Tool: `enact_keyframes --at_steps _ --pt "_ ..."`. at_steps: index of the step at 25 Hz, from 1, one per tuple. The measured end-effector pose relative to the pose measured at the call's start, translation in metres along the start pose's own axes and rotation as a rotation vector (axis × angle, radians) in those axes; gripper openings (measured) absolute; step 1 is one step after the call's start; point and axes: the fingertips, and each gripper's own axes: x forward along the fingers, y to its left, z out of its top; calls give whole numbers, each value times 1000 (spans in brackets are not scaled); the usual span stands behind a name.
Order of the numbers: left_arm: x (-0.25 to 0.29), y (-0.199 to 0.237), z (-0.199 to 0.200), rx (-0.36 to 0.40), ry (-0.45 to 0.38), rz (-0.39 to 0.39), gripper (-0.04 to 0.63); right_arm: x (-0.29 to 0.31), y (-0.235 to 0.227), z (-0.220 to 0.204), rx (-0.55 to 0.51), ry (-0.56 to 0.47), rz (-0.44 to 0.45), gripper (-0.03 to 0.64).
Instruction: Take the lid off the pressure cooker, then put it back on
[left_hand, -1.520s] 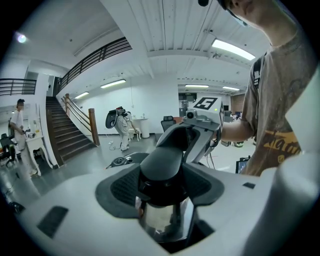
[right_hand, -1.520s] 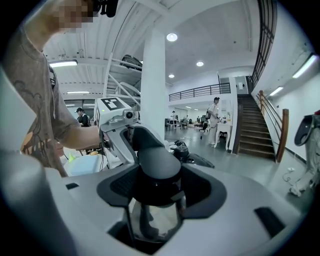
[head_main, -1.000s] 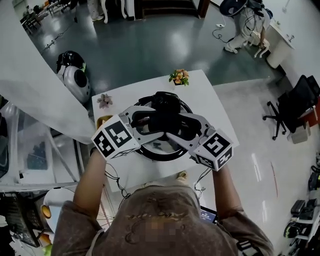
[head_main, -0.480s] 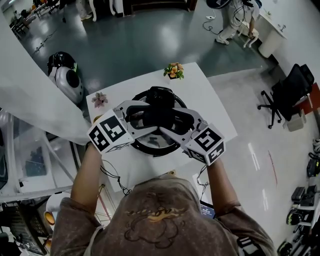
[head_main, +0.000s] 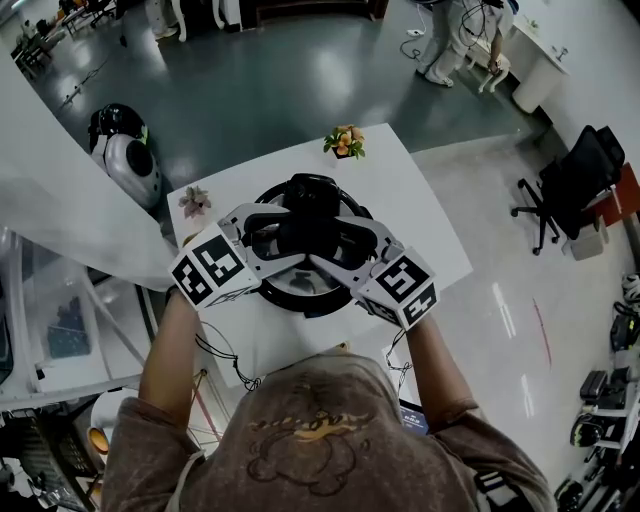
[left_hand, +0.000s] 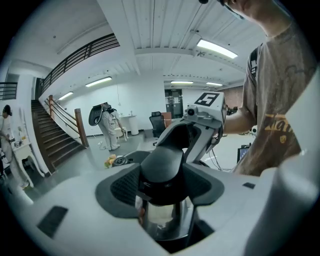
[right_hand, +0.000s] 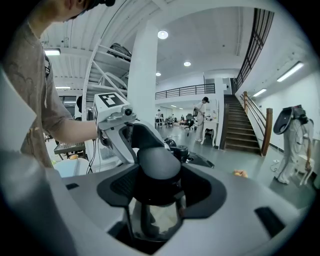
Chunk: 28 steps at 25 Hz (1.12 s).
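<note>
The left hand-held gripper (head_main: 275, 235) and the right hand-held gripper (head_main: 345, 243) are light grey with black pads. Each has a cube with black-and-white squares. The lid (head_main: 312, 192) between them is black on top and shiny silver below. The counter (head_main: 420, 215) is white. The flowers (head_main: 343, 141) past them are orange.

No legible text or numbers anywhere; only black-and-white square markers on the left cube (head_main: 212, 268) and right cube (head_main: 405, 290)

Glossy grey floor (head_main: 300, 80); white table (head_main: 425, 215); black office chair (head_main: 570, 195); staircase (right_hand: 240, 130).
</note>
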Motion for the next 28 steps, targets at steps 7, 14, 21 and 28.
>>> enact_keyframes --at_steps 7,14,21,28 --pt "4 4 -7 -30 -4 -11 267 6 -3 -6 26 11 11 262" --pt "7 8 -11 -48 -8 -26 267 9 -7 -10 48 17 11 262" --pt "8 8 -10 -53 -32 -26 267 8 -8 -12 43 19 13 261" --pt "8 7 -9 -64 -37 -8 268 7 -8 -11 41 18 38 259"
